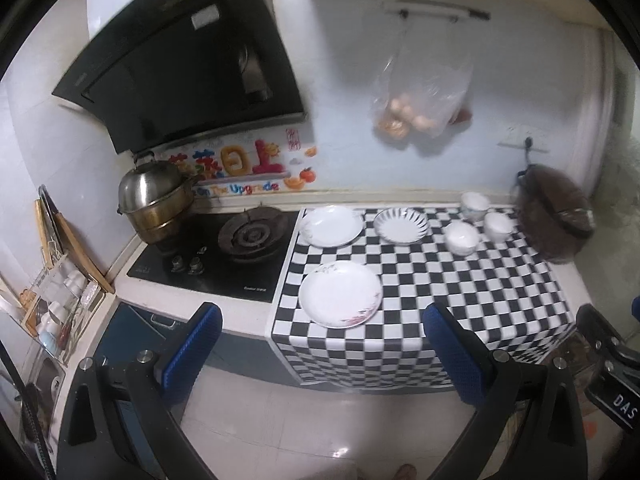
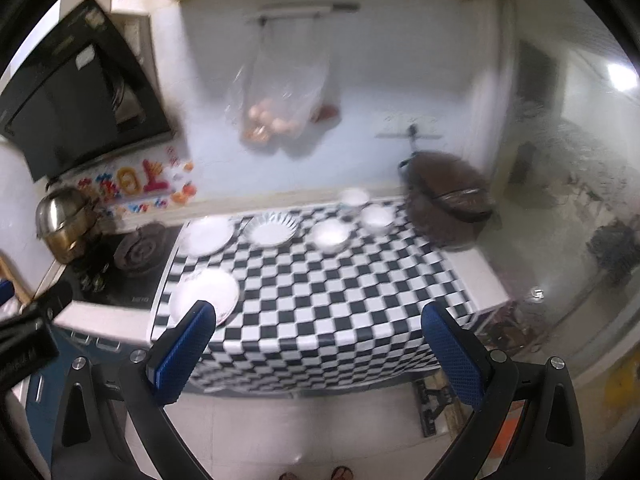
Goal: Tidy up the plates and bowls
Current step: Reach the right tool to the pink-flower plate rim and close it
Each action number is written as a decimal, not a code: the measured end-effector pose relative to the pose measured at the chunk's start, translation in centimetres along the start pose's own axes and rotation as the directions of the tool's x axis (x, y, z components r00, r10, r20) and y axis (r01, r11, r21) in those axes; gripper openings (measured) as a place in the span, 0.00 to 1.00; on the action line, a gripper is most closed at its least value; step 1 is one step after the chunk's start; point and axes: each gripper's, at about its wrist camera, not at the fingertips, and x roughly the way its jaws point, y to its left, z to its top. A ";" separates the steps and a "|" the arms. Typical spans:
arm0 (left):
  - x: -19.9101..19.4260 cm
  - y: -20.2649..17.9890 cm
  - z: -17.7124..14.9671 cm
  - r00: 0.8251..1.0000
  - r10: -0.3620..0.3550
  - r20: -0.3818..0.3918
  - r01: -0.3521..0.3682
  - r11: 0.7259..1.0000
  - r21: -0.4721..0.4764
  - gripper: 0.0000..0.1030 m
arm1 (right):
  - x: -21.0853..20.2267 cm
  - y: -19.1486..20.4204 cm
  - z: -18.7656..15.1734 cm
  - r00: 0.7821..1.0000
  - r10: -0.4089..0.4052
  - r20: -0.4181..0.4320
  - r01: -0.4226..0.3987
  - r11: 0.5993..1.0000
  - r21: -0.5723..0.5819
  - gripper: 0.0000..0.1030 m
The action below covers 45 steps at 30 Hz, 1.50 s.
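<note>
1. Grippers first: the left gripper (image 1: 320,344) hangs with its blue-padded fingers spread wide and nothing between them, held back from the counter edge over the floor; the right gripper (image 2: 320,344) is likewise spread and empty, just beside it
2. Nearest to the left gripper lies the front plate (image 1: 340,294), white with a faint red pattern at its rim, flat on the checkered cloth (image 1: 460,292) near the cloth's front left corner
3. Behind it sit two more plates side by side, a plain white plate (image 1: 331,226) and a striped-rim plate (image 1: 401,225), apart from each other
4. To the right of them stand three white bowls (image 1: 462,238) in a loose cluster, none stacked, close to a dark brown cooker (image 1: 556,220)
5. Nothing looks sorted yet, so the likely first step is a plate pickup; the front plate is the easy reach
6. To do it well, I would come in low and pinch the plate's raised rim, since a flat plate offers no other hold, then lift it level
7. Glazed ware may slip from the pads, and the loose cloth could drag
8. Around the counter: a gas hob (image 1: 252,236) with a steel pot (image 1: 156,200) to the left, a black hood (image 1: 180,60) above, a clear bag (image 1: 420,96) hanging on the wall, pale tiled floor below
</note>
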 end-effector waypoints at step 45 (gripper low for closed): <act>53.4 4.2 -3.7 0.678 -0.124 -0.725 0.019 0.988 -0.152 0.49 | 63.2 18.3 -0.7 0.545 0.324 -0.773 -0.405 0.909 0.096 0.64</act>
